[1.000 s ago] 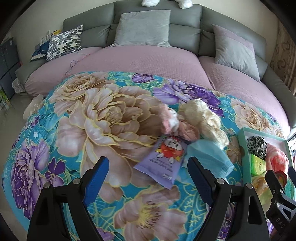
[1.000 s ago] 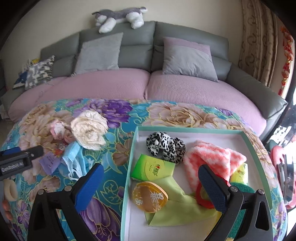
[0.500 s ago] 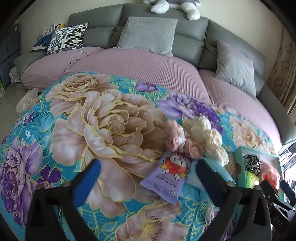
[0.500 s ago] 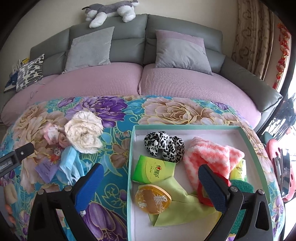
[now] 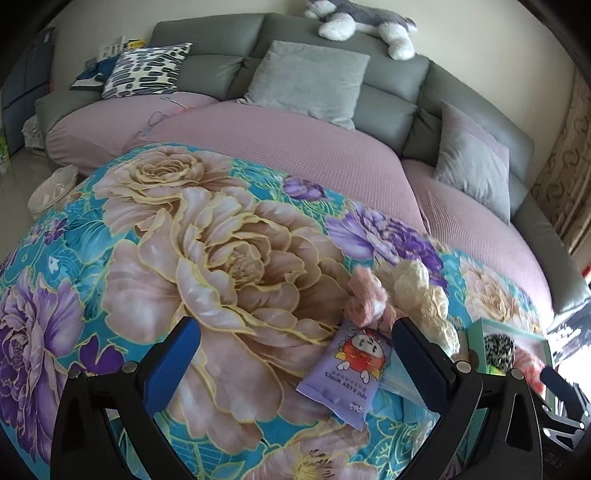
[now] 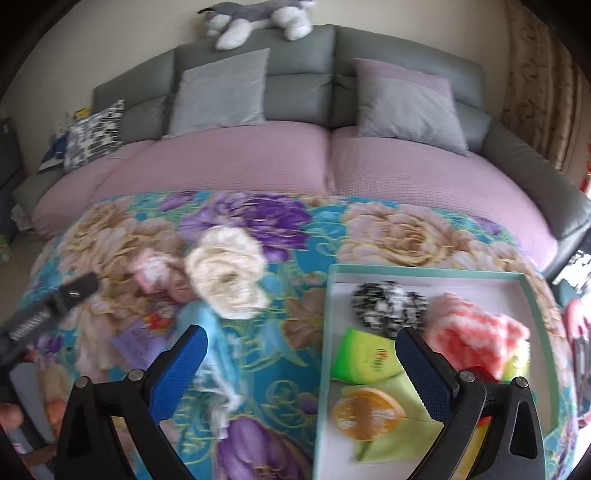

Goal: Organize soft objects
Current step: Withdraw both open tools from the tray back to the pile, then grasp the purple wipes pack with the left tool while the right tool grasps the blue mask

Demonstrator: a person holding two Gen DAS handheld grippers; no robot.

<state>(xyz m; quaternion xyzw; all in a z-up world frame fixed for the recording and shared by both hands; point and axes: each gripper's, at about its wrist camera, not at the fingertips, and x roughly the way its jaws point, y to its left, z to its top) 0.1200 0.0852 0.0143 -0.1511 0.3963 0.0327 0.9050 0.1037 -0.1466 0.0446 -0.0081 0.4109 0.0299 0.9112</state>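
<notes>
Both my jaws stand wide open and empty; my left gripper (image 5: 295, 354) has drawn back from the wipes pack (image 5: 345, 373), my right gripper (image 6: 301, 365) shifted left of the tray (image 6: 327, 332).

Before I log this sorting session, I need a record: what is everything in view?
Tray: one, teal rim, right on floral blanket.
In tray: spotted scrunchie, pink cloth, green packet, orange pouch, green cloth.
Outside tray: cream cloth, pink scrunchie, purple packet, blue cloth.
Sofa: grey, behind; plush dog on top.
Left tool, right tool: open, empty.
</notes>
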